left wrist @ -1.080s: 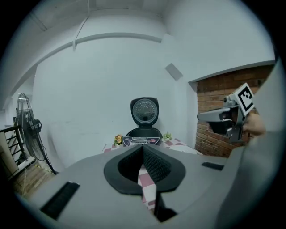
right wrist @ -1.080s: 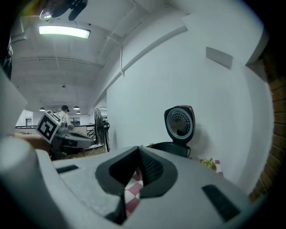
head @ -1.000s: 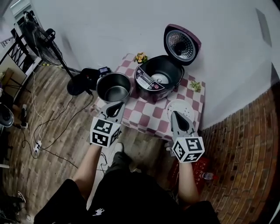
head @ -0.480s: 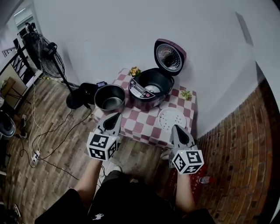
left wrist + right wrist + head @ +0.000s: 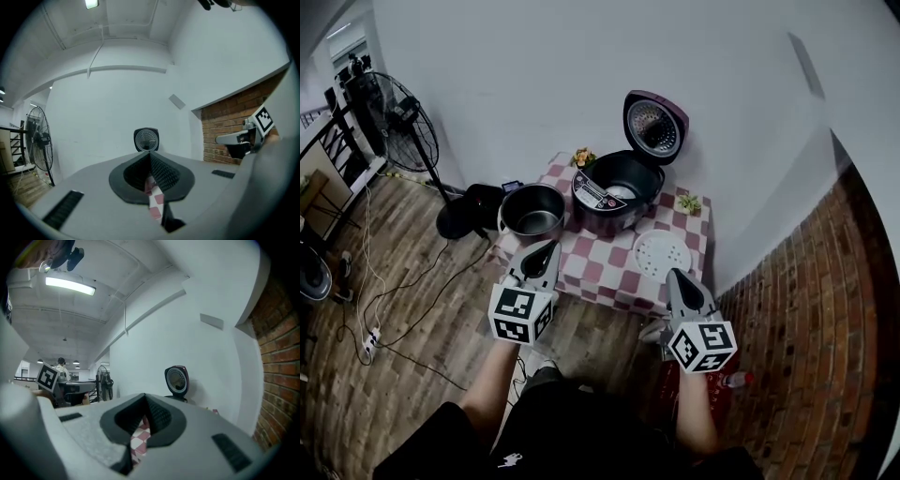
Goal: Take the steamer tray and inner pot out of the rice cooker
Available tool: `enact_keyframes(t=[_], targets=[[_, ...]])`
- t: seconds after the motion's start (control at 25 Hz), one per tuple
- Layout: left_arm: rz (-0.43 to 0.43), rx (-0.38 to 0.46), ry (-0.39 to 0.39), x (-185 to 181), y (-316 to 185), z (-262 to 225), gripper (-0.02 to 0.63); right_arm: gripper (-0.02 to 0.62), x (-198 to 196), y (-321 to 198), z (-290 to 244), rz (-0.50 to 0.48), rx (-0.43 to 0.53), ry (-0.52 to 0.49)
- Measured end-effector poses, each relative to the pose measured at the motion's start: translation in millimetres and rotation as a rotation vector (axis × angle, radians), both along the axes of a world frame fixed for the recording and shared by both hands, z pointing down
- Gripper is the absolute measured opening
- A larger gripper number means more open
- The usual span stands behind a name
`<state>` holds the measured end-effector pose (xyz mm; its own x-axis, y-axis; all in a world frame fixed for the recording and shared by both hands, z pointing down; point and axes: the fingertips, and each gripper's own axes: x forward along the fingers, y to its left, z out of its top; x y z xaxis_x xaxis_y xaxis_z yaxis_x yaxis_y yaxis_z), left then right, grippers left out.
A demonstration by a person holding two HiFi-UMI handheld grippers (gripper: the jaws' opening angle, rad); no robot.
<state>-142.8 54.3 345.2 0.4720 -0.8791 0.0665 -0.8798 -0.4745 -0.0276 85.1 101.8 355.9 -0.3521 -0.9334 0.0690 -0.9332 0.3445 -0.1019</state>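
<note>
Fingers (image 5: 165,174) of your left gripper (image 5: 546,249) are pressed together with nothing between them. Those of your right gripper (image 5: 679,279) meet in the same way and are also empty. You hold both grippers level, pointing toward the cooker (image 5: 614,192), on the near side of it and off the front edge of the table (image 5: 609,274), above the wooden floor (image 5: 412,328).

The cooker stands at the back of the checked table, its lid (image 5: 654,127) raised upright behind it and its bare heating plate showing in the well. The pot (image 5: 534,211) stands upright on the table just left of the cooker, close beside it, its mouth open upward. The tray (image 5: 663,253), white, round and perforated, lies flat on the table to the right of the cooker and nearer you, apart from it.

Your left gripper lines up in front of the pot and your right gripper in front of the tray, neither touching anything. A fan (image 5: 403,131) stands on the floor well to the left of the cooker. A brick wall (image 5: 806,328) runs well to its right.
</note>
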Motion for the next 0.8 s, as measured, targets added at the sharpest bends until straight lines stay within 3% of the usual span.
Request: enact_keyframes(t=[0.8], targets=[[-0.005, -0.002, 0.000, 4.9, -2.9, 8.4, 0.005, 0.002, 13.5, 4.5, 8.7, 0.039, -0.011, 0.006]])
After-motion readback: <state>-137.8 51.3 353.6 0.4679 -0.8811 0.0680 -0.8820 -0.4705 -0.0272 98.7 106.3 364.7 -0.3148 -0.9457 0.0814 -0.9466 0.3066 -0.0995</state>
